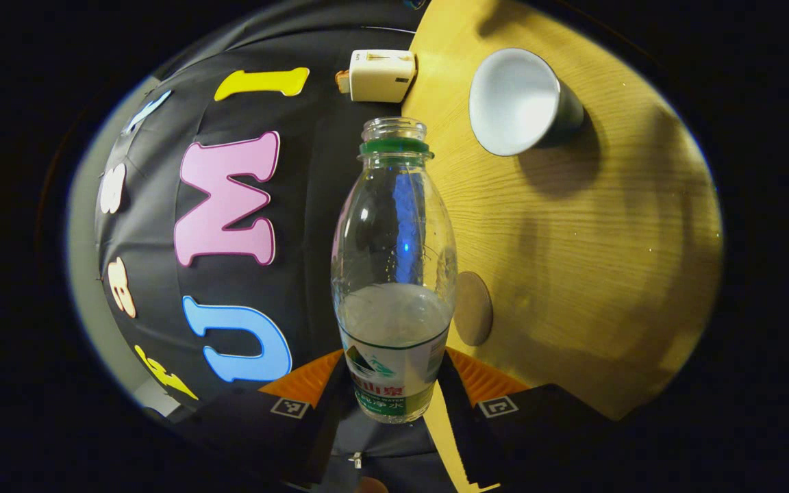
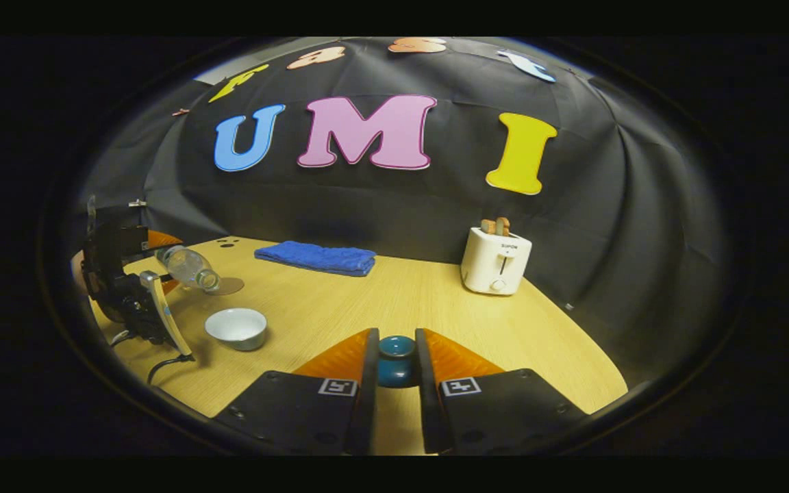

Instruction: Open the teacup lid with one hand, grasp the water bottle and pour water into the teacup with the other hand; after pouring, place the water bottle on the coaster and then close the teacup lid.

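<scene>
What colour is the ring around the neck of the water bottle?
Green. The ring sits just under the open mouth of the water bottle; the left gripper view shows it best.

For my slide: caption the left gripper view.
Left gripper tilts the uncapped water bottle toward the open teacup.

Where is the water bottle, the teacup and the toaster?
water bottle (image 1: 394,274), left gripper view, clear body.
teacup (image 2: 235,324), right gripper view, white inside of bowl.
toaster (image 2: 496,261), right gripper view, front face.

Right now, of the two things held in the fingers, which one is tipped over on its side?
The water bottle, held by the left gripper, lies near horizontal with its open neck above the table beside the teacup. The teacup lid, in the right gripper, is not tipped.
</scene>
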`<move>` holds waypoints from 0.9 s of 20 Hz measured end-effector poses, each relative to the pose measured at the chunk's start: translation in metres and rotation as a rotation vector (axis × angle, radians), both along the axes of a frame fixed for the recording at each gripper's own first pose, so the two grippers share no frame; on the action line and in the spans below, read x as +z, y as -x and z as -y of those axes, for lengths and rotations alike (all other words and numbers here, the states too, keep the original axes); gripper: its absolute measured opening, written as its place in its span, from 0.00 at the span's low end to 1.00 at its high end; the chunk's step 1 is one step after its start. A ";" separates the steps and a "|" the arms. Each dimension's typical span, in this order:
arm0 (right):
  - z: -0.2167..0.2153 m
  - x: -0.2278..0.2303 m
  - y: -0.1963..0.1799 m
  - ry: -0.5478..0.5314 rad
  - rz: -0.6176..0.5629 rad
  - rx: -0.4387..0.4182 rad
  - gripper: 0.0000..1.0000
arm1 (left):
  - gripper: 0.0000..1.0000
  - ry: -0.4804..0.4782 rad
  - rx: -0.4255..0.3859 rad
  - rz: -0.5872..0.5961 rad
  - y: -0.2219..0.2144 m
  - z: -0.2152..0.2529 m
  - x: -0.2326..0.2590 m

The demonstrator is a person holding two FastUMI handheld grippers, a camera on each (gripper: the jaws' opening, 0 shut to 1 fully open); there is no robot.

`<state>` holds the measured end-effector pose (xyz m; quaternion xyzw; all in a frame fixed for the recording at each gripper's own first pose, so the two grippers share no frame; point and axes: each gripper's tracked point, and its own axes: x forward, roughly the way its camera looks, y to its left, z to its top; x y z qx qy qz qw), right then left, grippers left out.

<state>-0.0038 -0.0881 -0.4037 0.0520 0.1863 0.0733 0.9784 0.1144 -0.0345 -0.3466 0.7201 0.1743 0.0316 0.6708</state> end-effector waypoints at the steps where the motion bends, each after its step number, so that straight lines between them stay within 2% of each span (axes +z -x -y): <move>1: 0.000 -0.001 0.000 0.000 0.000 0.000 0.25 | 0.74 -0.011 -0.005 -0.001 -0.001 0.000 0.001; 9: -0.001 -0.004 -0.003 -0.001 0.001 0.007 0.25 | 0.74 -0.096 -0.058 0.021 -0.009 0.001 0.011; 10: 0.000 -0.004 -0.004 -0.001 0.003 0.009 0.30 | 0.74 -0.108 -0.066 0.023 -0.011 0.002 0.012; 11: 0.001 -0.003 -0.004 0.000 0.004 0.009 0.30 | 0.74 -0.120 -0.074 0.027 -0.012 0.003 0.013; 12: 0.001 -0.003 -0.004 -0.001 0.005 0.009 0.25 | 0.74 -0.129 -0.080 0.029 -0.013 0.004 0.016; 13: 0.002 -0.004 -0.004 0.000 0.006 0.009 0.30 | 0.74 -0.136 -0.088 0.031 -0.013 0.005 0.016; 14: 0.002 -0.004 -0.004 0.001 0.006 0.009 0.30 | 0.74 -0.142 -0.096 0.033 -0.014 0.005 0.017; 15: 0.003 -0.005 -0.005 0.003 0.006 0.009 0.25 | 0.74 -0.152 -0.101 0.035 -0.015 0.005 0.017; 18: 0.007 -0.006 -0.010 0.006 0.012 0.006 0.24 | 0.74 -0.172 -0.116 0.043 -0.017 0.009 0.020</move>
